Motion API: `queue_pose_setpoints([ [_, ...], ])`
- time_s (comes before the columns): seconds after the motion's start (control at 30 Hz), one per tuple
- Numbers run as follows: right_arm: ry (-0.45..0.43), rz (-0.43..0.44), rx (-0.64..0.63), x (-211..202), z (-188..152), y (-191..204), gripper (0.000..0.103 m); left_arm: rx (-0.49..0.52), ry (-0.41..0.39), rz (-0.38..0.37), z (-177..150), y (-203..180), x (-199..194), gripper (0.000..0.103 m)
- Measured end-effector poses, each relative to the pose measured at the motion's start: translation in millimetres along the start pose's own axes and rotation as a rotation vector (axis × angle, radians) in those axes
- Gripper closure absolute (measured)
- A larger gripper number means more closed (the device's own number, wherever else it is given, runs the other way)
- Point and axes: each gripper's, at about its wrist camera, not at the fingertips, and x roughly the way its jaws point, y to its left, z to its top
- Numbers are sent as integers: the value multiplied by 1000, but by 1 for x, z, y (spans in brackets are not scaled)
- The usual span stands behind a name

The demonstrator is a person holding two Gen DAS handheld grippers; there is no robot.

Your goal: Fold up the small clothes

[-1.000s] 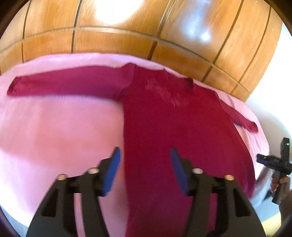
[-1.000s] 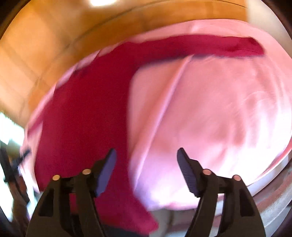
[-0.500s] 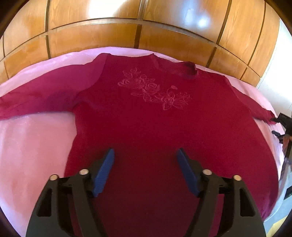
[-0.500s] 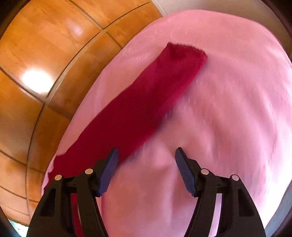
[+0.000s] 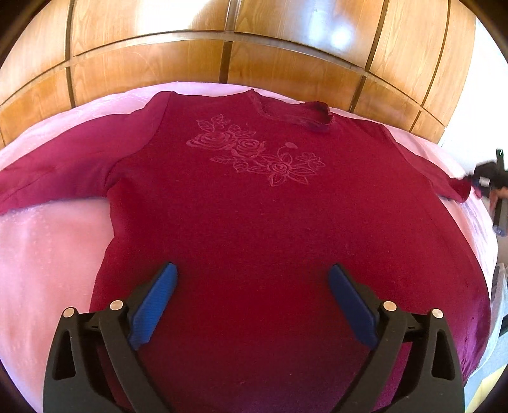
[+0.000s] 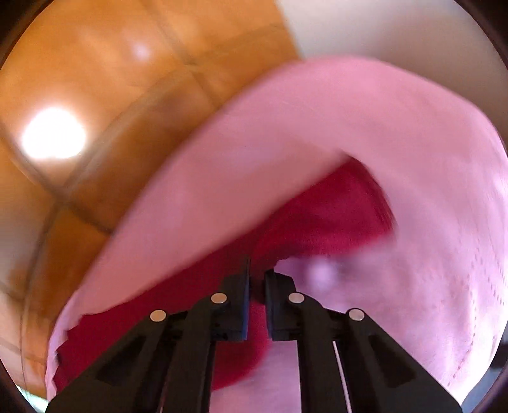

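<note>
A dark red long-sleeved top (image 5: 254,216) with a rose pattern lies flat, front up, on a pink bedsheet (image 5: 47,254), both sleeves spread out. My left gripper (image 5: 252,298) is open and empty, hovering over the lower body of the top. In the right wrist view, which is blurred, my right gripper (image 6: 257,282) is shut on the right sleeve (image 6: 317,222) near its cuff. The right gripper also shows in the left wrist view (image 5: 489,178) at the sleeve end, far right.
A wooden panelled headboard (image 5: 254,57) rises behind the bed. A white wall (image 6: 381,28) stands at the right. The bed's right edge (image 5: 489,254) drops off close beside the top's hem.
My right gripper has moved down onto the sleeve and shut on it; it was open before. My left gripper has swung to centre over the top's body and stayed open.
</note>
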Motion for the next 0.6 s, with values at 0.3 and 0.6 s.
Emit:
queue_pose_setpoints([
  [0.3,61,379,-368,-30,-71,206,97,-4,2,-16,0,0,0,5],
  [0.6,288,593,-593,-5,-211,346,87,-18,32,-40,6,1,-5,4],
])
